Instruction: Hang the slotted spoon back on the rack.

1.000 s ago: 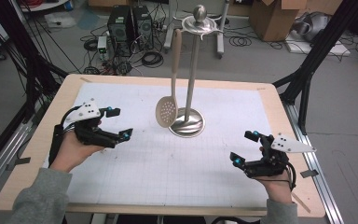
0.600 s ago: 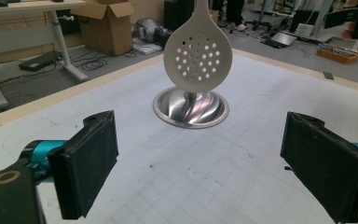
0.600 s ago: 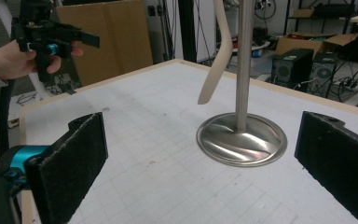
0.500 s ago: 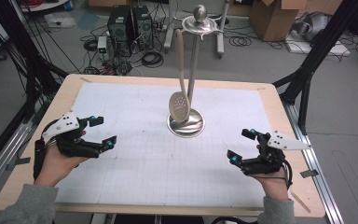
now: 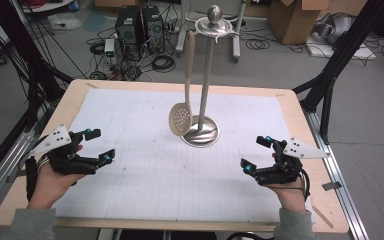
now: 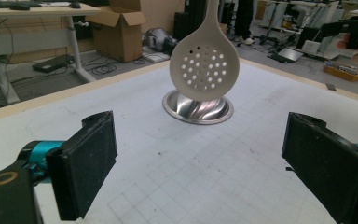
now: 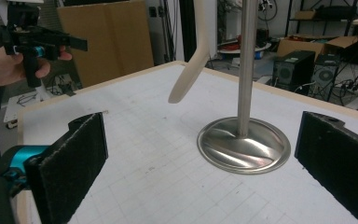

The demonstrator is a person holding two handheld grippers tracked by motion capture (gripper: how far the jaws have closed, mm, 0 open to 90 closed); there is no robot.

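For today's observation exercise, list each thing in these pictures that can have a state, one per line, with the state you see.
Slotted spoon: hanging from the stand's top, tilted, bowl above the table, held by neither gripper.
Utensil stand: upright on the table, round base flat.
Left gripper: jaws open, empty, off to the stand's left.
Right gripper: jaws open, empty, off to the stand's right.

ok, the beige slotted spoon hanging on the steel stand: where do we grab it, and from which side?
Take the beige slotted spoon by its slim straight handle, midway up, probably with the left gripper, coming in level from the left. The spoon hangs left of the steel stand's pole, so that side is open. The perforated bowl is wide and curved, poorer for flat fingers.
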